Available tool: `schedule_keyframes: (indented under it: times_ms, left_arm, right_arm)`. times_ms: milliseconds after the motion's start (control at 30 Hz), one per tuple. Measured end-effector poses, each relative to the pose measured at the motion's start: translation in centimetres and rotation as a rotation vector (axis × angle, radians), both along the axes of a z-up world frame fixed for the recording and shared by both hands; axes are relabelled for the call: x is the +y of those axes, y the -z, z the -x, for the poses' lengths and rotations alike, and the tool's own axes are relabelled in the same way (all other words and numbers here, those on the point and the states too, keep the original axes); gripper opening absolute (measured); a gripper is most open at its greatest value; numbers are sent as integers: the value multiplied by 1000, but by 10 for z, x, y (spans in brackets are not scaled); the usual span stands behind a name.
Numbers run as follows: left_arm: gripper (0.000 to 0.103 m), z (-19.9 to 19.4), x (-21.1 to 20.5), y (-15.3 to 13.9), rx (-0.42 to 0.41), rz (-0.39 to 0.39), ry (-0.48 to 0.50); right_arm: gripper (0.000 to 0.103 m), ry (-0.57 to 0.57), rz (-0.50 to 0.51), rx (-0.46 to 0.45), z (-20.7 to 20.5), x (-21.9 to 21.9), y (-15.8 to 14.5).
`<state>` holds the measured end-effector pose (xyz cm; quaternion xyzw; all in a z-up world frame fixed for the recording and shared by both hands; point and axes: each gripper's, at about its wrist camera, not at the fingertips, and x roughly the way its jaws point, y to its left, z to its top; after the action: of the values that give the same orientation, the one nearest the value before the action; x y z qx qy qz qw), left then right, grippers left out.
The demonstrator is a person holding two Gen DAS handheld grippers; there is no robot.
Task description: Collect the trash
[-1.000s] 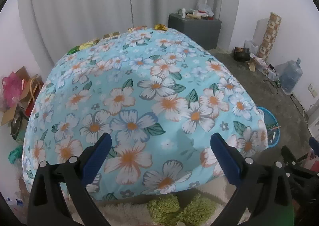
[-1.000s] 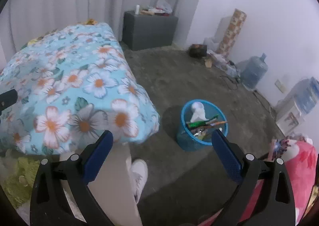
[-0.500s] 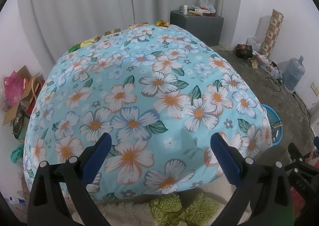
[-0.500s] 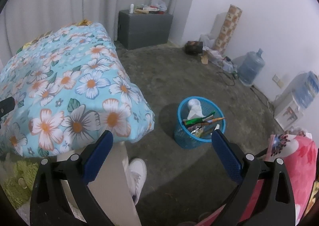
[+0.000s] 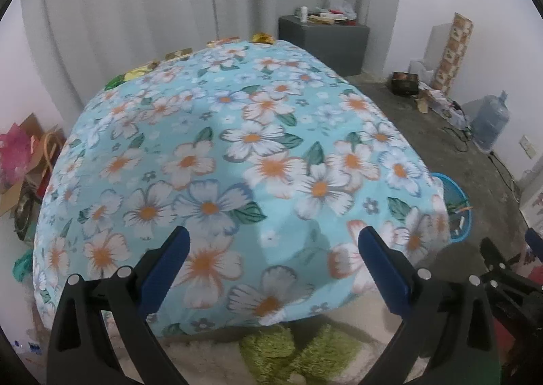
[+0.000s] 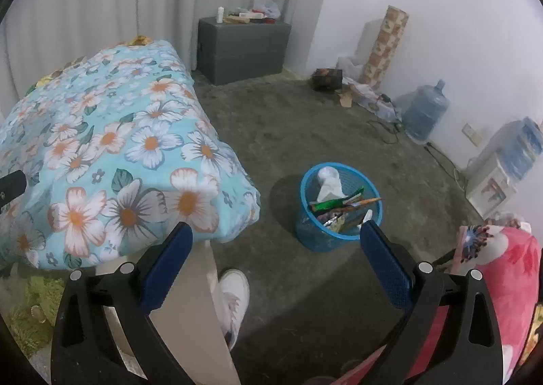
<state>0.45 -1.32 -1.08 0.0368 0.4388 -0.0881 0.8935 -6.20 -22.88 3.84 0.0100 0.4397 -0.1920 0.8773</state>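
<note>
you hold two grippers, one in each hand, and both have their jaws spread wide with nothing between them. the left gripper point(image 5: 271, 259) faces one bed point(image 5: 237, 164) covered in a light blue sheet with white and orange flowers. the right gripper point(image 6: 273, 254) looks down at the grey floor point(image 6: 305, 133) beside that same bed point(image 6: 112, 154).

there is one blue basket point(image 6: 339, 205) standing on the floor, just beside the near corner of the bed. in it you can see a white crumpled piece, a green wrapper and an orange stick among other scraps; the exact count of pieces cannot be told. in the right view the basket sits ahead of the jaws, toward the right-hand jaw and just above its tip, well apart from both. in the left view only a slice of the basket point(image 5: 454, 205) shows past the bed's right edge, outside the jaws.

along the bed's far edge a row of small wrappers point(image 5: 135, 74) lies by the curtain, yellow and green ones among them, far from the left jaws.

one white shoe point(image 6: 234, 296) of yours stands on the floor between the right jaws. one grey cabinet point(image 6: 242, 45) stands by the wall, with small items on top. two water bottles show: one on the floor point(image 6: 424, 113), one on a dispenser point(image 6: 519, 144).
</note>
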Motion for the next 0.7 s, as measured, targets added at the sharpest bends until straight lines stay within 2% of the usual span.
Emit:
schedule_keyframes:
  times_ms: [167,700]
  left_arm:
    - [97,3,-6,-1,-2,2,28]
    - [97,2,-6,-3,-2,4,26]
  right_arm:
    - [95,9,1,-2,1,0,-2]
    - [95,12,-1,-3,1,1,-2]
